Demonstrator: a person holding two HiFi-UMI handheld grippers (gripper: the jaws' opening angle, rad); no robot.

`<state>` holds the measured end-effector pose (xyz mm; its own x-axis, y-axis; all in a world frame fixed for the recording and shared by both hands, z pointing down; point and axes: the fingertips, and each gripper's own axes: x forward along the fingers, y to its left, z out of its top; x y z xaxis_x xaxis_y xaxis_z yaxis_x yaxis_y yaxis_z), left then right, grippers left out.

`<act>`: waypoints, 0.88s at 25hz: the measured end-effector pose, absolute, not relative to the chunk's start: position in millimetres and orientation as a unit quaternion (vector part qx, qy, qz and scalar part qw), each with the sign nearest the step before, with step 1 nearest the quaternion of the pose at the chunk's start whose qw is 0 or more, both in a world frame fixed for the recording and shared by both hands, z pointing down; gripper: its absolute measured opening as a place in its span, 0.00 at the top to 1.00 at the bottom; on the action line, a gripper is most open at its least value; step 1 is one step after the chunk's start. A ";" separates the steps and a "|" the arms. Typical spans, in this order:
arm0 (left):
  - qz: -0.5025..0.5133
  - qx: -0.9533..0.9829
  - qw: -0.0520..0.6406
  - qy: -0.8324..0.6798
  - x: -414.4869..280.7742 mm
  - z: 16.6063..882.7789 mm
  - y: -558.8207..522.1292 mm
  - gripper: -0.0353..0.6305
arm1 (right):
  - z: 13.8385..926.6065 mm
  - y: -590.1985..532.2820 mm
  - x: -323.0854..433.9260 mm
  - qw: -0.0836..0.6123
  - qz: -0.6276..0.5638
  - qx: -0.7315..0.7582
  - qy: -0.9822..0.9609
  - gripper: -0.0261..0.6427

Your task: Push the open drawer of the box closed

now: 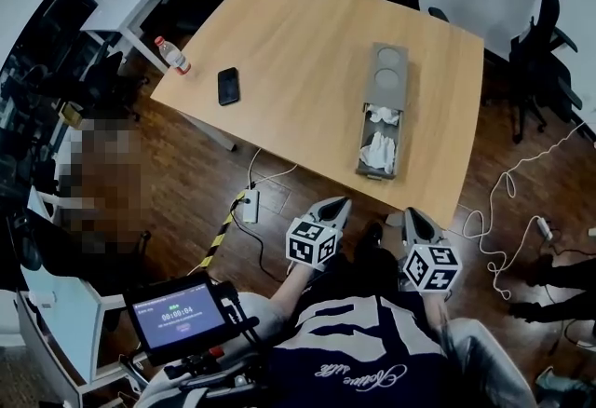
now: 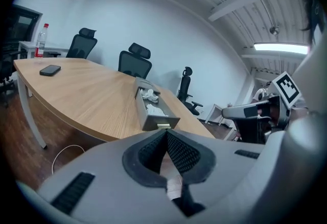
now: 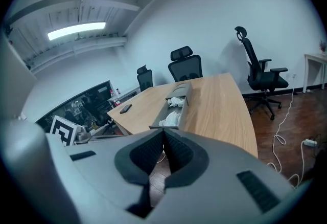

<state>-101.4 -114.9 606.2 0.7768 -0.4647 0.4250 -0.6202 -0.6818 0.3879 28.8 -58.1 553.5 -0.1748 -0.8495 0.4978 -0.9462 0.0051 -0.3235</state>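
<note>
I run two tools, the left tool (image 1: 339,202) and the right tool (image 1: 411,213), both held low off the table's (image 1: 298,43) near edge, each with its jaws pressed together on nothing. On the table lies one grey box (image 1: 390,71) with two round recesses in its top, and its single drawer (image 1: 375,173) stands pulled out toward me, reaching the table's near edge and holding two white crumpled wads (image 1: 378,153). Well apart to the left I count one black phone (image 1: 228,86) and, off the table's left corner, one plastic bottle (image 1: 173,55).
</note>
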 end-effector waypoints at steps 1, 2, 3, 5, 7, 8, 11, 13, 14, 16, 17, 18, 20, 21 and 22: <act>0.155 0.904 0.266 -0.296 -97.8 612.1 -117.8 0.94 | 555.4 -62.1 32.4 0.081 0.304 0.638 -0.703 0.96; 0.162 0.903 0.269 -0.293 -93.8 616.9 -121.3 0.94 | 557.0 -67.7 36.1 0.082 0.305 0.637 -0.703 0.96; 0.169 0.902 0.271 -0.290 -89.5 621.1 -125.2 0.94 | 558.1 -74.6 40.1 0.083 0.307 0.636 -0.703 0.96; 0.180 0.900 0.275 -0.286 -80.4 628.8 -133.3 0.94 | 558.0 -90.5 49.6 0.082 0.307 0.634 -0.705 0.96; 0.187 0.896 0.282 -0.286 -71.7 637.5 -142.5 0.94 | 556.0 -108.4 60.5 0.079 0.305 0.633 -0.708 0.96; 0.192 0.894 0.286 -0.288 -68.1 642.2 -147.8 0.94 | 555.0 -117.7 65.8 0.078 0.303 0.632 -0.709 0.96; 0.203 0.886 0.298 -0.291 -59.2 652.7 -161.3 0.94 | 553.1 -141.2 80.0 0.076 0.303 0.629 -0.712 0.96; 0.206 0.882 0.305 -0.293 -53.6 655.8 -169.8 0.94 | 554.0 -152.9 88.6 0.077 0.304 0.628 -0.712 0.96; 0.207 0.880 0.310 -0.294 -51.0 657.4 -173.5 0.94 | 555.2 -158.3 92.6 0.077 0.306 0.626 -0.713 0.96; 0.216 0.875 0.320 -0.292 -46.0 661.5 -177.6 0.94 | 558.5 -168.3 100.3 0.077 0.309 0.623 -0.715 0.96; 0.221 0.872 0.323 -0.292 -43.7 663.2 -178.4 0.94 | 560.2 -172.8 104.3 0.077 0.311 0.621 -0.715 0.96; 0.224 0.870 0.326 -0.294 -41.5 664.4 -179.5 0.94 | 562.0 -177.4 108.5 0.077 0.313 0.619 -0.716 0.96; 0.226 0.865 0.330 -0.302 -38.0 665.3 -184.7 0.94 | 565.5 -187.7 116.3 0.076 0.316 0.615 -0.718 0.96; 0.228 0.863 0.330 -0.307 -36.7 665.3 -188.5 0.94 | 567.1 -192.8 119.8 0.075 0.317 0.613 -0.720 0.96; 0.229 0.861 0.330 -0.311 -35.6 665.2 -192.6 0.94 | 568.4 -197.6 123.1 0.075 0.318 0.611 -0.721 0.96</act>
<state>-35.6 -192.6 665.2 0.7016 -0.3844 0.6000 -0.6869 -0.5886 0.4262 123.1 -197.6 568.4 -0.2428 -0.8332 0.4968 -0.9284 0.0511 -0.3680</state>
